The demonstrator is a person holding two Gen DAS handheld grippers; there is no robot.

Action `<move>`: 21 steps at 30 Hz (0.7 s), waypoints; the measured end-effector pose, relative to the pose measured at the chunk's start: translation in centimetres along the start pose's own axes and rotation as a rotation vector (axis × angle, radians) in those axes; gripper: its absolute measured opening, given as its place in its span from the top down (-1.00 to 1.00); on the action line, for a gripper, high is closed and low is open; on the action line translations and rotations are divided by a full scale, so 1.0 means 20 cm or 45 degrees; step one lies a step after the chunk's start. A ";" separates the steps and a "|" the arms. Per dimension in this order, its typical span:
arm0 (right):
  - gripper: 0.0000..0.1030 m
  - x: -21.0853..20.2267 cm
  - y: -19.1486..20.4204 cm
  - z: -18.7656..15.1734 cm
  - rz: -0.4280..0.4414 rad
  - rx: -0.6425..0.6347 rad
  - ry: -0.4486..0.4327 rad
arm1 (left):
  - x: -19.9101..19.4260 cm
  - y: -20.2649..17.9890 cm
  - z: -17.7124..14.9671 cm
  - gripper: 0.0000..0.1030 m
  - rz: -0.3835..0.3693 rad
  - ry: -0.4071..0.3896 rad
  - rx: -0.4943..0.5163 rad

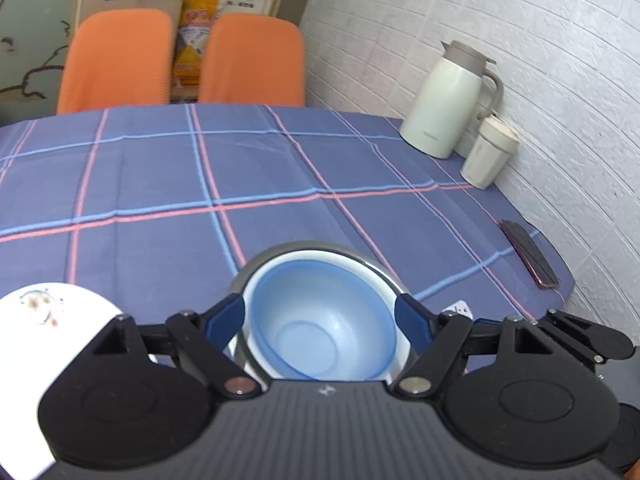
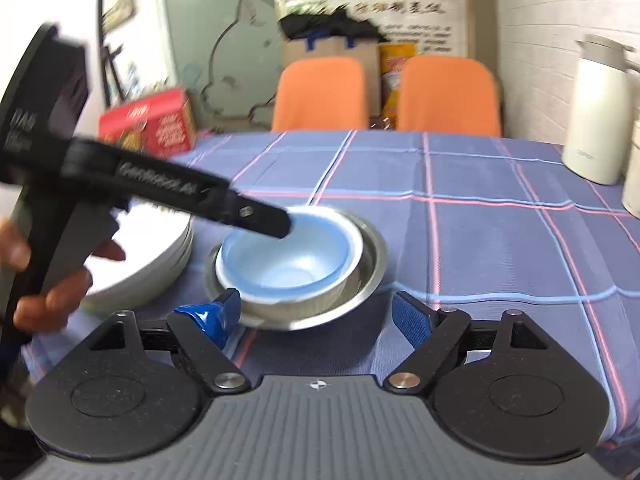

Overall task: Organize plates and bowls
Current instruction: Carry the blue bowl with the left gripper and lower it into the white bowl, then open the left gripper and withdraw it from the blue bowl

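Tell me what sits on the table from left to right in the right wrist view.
Stack of white plates → nested bowls, blue bowl inside the steel bowl → white thermos jug, with a cup at the far right edge.

Bowls (image 2: pixel 288 256) nested together, just right of the plates (image 2: pixel 160 256).

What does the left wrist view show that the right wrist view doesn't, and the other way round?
Only the left wrist view shows the dark phone by the wall and the plate's floral print. Only the right wrist view shows the left tongs from outside, over the blue bowl, the hand holding them, the stacked plates and a red box. Both show the nested bowls, steel bowl, thermos, orange chairs and plaid cloth.
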State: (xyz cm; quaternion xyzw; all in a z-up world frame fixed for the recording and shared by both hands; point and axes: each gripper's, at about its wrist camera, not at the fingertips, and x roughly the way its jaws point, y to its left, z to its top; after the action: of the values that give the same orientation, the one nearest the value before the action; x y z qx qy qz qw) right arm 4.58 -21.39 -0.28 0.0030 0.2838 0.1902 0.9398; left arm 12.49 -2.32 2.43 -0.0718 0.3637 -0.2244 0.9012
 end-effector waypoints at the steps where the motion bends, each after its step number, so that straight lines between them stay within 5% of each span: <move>1: -0.35 0.01 -0.01 0.00 -0.004 0.022 -0.016 | -0.01 0.00 0.00 -0.51 0.021 -0.012 -0.003; 6: -0.36 0.06 -0.04 0.01 -0.071 0.122 -0.044 | -0.02 0.02 -0.01 -0.54 0.092 -0.042 -0.040; 9: -0.36 0.09 -0.05 -0.01 -0.127 0.157 -0.051 | -0.01 0.04 -0.01 -0.99 0.153 -0.069 -0.063; 21: -0.38 0.18 -0.15 0.03 -0.089 0.287 -0.011 | 0.07 0.10 0.05 -0.99 0.199 -0.036 -0.063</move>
State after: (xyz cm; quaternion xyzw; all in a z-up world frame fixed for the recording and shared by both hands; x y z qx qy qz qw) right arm 8.76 -22.70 -2.08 0.0995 0.2991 0.1243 0.9408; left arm 14.77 -1.32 1.69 -0.0685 0.3609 -0.1434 0.9190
